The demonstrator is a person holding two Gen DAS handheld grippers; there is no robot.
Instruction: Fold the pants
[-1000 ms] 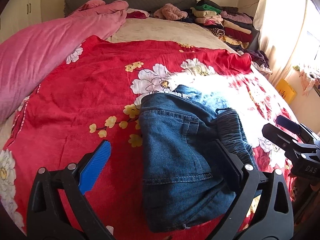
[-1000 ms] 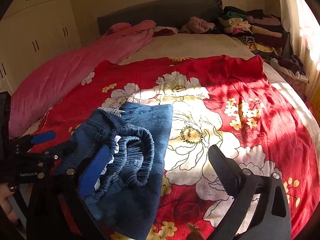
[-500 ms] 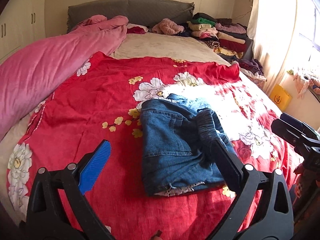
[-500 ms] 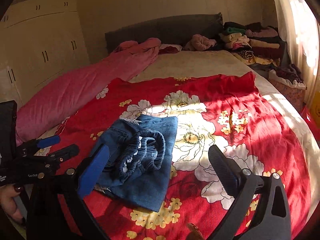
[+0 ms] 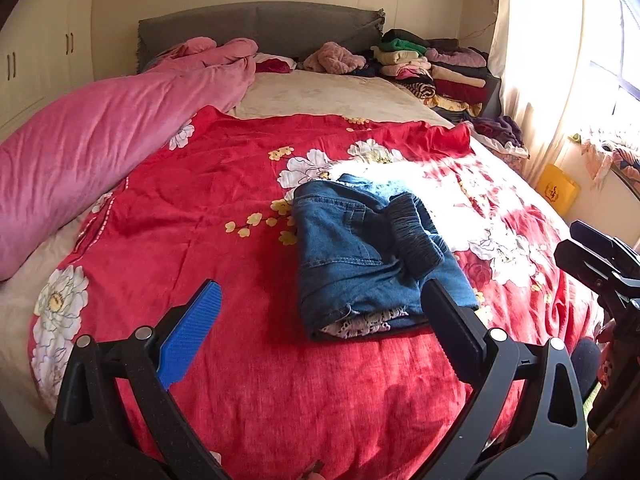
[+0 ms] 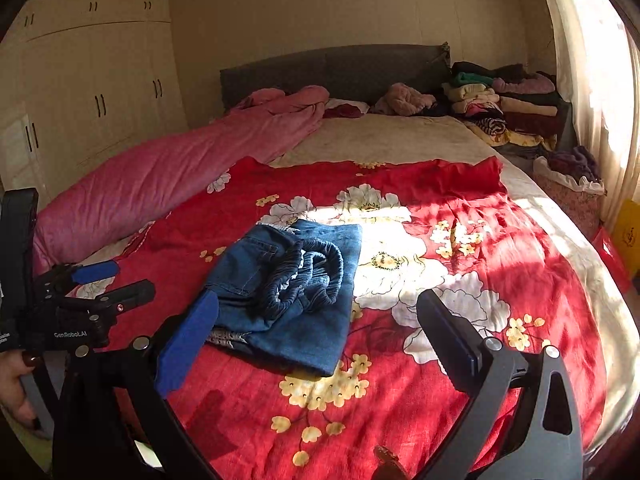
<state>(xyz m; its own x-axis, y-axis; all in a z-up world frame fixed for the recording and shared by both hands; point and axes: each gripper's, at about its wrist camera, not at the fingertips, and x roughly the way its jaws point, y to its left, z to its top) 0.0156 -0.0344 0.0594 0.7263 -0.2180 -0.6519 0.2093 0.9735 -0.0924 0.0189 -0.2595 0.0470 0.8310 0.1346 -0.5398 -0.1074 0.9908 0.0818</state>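
Both claws have pulled back from the folded pants (image 5: 372, 256), resting mid-bed on the red floral blanket (image 5: 200, 208). My left claw (image 5: 320, 320) and right claw (image 6: 320, 328) hang spread, empty (waistband bunched on top could spring loose).

The folded blue denim pants (image 6: 288, 288) lie on the red flowered blanket (image 6: 460, 248) on the bed, elastic waistband bunched on top. The right gripper (image 6: 316, 340) hangs near, its fingers (image 6: 188, 344) spread wide and empty, clear of the cloth. At the left edge a hand (image 6: 16, 384) holds the left gripper (image 6: 108, 284), fingers parted. A pink duvet (image 6: 160, 180) lies far left.
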